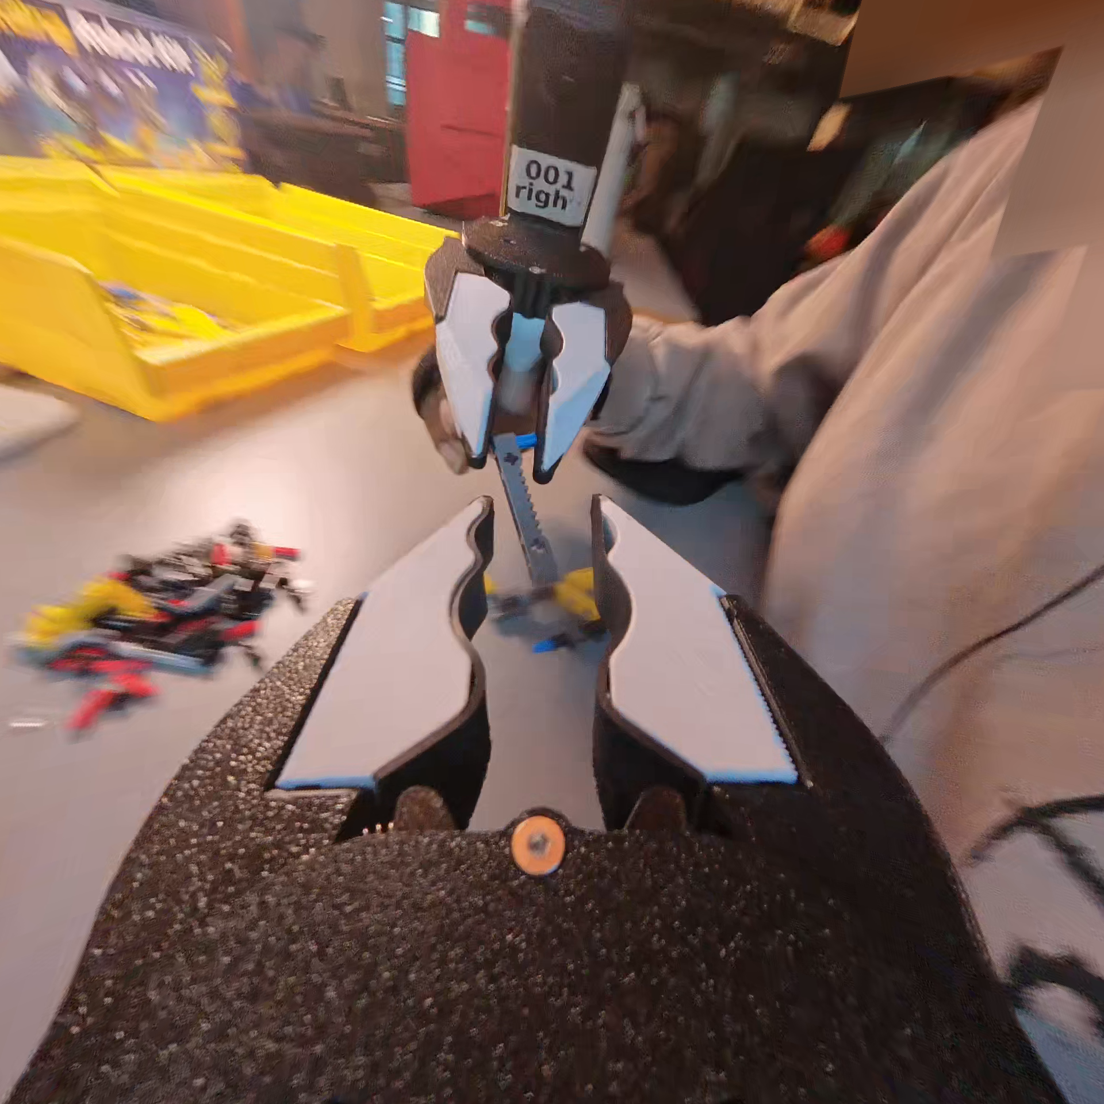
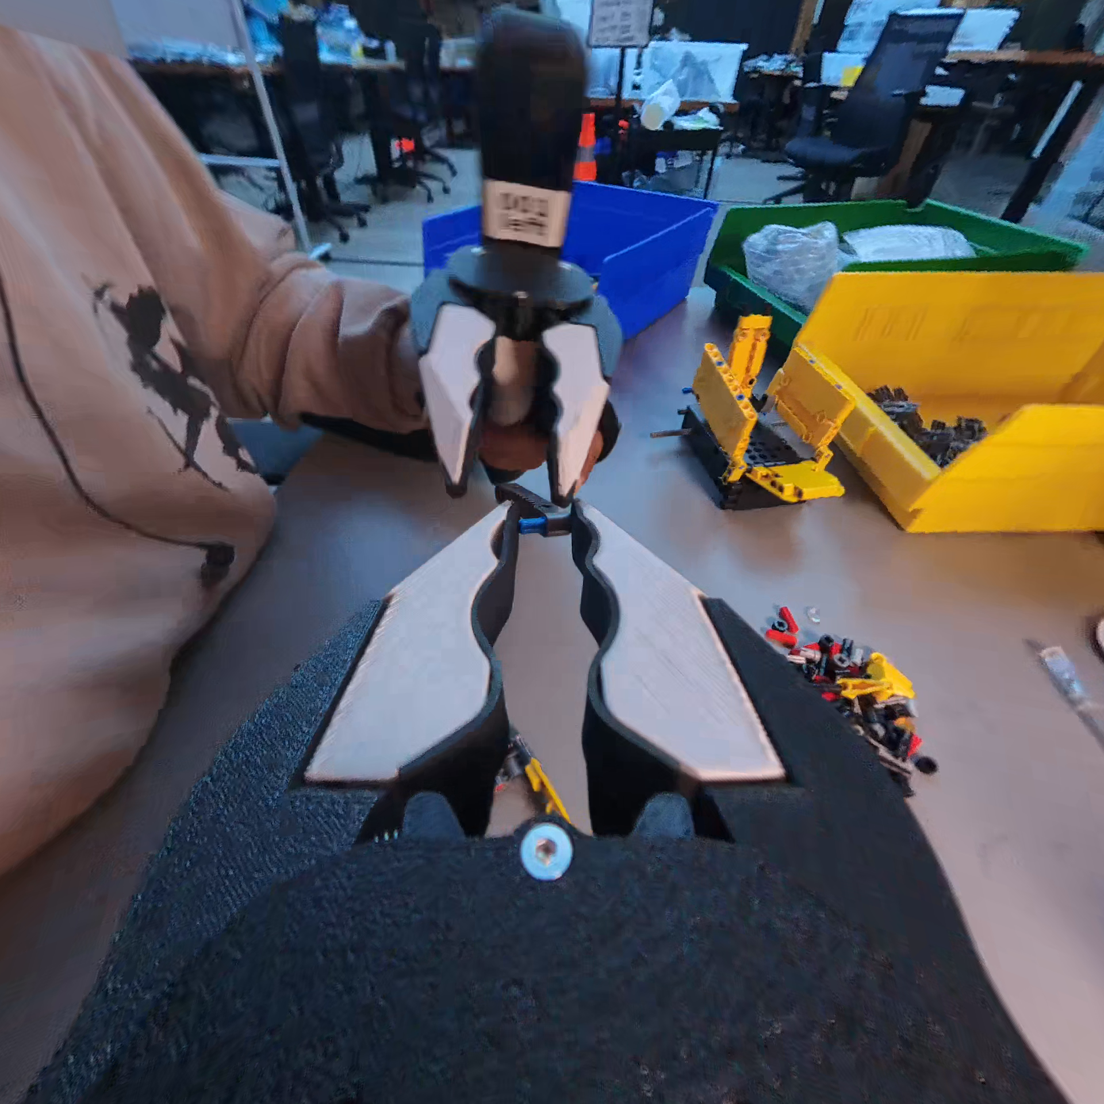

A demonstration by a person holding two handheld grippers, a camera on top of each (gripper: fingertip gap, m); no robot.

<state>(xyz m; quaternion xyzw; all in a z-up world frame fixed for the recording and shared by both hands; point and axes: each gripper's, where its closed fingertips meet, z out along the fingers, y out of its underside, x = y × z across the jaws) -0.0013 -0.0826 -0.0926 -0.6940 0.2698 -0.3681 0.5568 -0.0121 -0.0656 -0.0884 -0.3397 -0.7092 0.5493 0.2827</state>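
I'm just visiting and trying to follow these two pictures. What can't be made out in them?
- Left wrist view: the loose pile of small parts is motion-blurred; single pieces are unreadable.
- Left wrist view: the yellow piece under the grey toothed strip is blurred and partly hidden by the left claw.
- Right wrist view: most of that strip hides behind both claws' tips.
- Right wrist view: the yellow bin is cut off by the edge.

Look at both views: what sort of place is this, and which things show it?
Probably a shared office workshop: black office chairs at desks behind, coloured storage bins like the yellow bin, and a pile of small construction-toy parts on the grey table.
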